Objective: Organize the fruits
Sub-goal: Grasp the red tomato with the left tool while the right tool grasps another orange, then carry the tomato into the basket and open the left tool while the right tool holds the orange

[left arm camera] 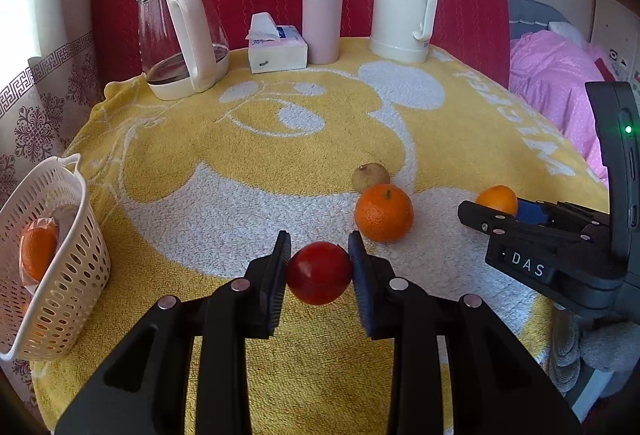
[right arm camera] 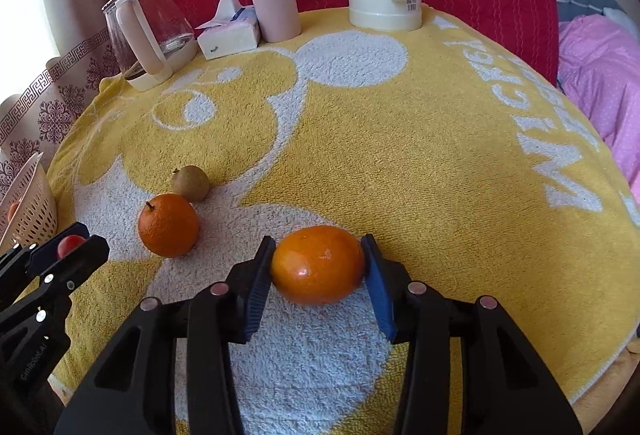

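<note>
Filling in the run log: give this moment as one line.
left gripper: shut on red fruit | right gripper: shut on orange | basket: holds an orange fruit

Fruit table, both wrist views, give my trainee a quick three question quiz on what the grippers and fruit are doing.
1. True or false: the left gripper is shut on the red fruit.
2. What does the right gripper hold? A) brown fruit B) smooth orange C) tissue box
3. Fill in: one orange already lies in the white ___.

Key: 1 true. 2 B; the brown fruit and the stemmed orange lie loose on the yellow towel. 3 basket.
</note>
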Demonstrator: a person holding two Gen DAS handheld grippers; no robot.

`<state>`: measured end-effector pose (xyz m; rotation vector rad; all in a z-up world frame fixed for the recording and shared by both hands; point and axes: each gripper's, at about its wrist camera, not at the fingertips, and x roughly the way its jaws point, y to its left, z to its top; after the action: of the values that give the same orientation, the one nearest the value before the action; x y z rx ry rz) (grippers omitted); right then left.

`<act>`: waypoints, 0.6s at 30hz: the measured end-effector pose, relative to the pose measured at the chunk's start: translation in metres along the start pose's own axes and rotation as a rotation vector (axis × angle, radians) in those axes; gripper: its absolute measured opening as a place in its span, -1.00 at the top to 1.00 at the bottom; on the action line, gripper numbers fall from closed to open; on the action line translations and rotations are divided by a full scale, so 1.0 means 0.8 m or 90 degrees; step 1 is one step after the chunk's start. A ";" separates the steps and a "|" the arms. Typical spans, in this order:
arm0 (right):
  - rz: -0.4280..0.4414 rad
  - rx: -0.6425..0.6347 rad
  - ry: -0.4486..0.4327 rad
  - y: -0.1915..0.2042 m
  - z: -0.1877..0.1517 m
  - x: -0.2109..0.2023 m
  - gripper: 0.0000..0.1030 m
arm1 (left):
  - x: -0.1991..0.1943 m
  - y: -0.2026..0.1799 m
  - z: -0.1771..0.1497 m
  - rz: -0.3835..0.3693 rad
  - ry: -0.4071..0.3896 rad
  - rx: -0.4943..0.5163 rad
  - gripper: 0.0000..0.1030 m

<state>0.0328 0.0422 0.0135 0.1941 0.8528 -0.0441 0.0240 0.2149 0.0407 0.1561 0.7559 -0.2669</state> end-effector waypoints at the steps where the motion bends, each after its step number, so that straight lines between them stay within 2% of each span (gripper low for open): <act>1: 0.003 0.002 0.000 -0.001 0.000 0.000 0.17 | -0.002 0.002 0.001 0.001 -0.003 -0.003 0.41; 11: 0.052 0.058 -0.019 -0.022 -0.001 -0.010 0.18 | -0.025 0.023 0.010 0.018 -0.033 -0.031 0.41; 18: 0.084 0.059 -0.029 -0.020 -0.003 -0.015 0.18 | -0.044 0.054 0.020 0.043 -0.062 -0.066 0.41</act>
<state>0.0216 0.0265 0.0183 0.3343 0.7910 0.0347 0.0224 0.2592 0.0787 0.0696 0.6654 -0.1692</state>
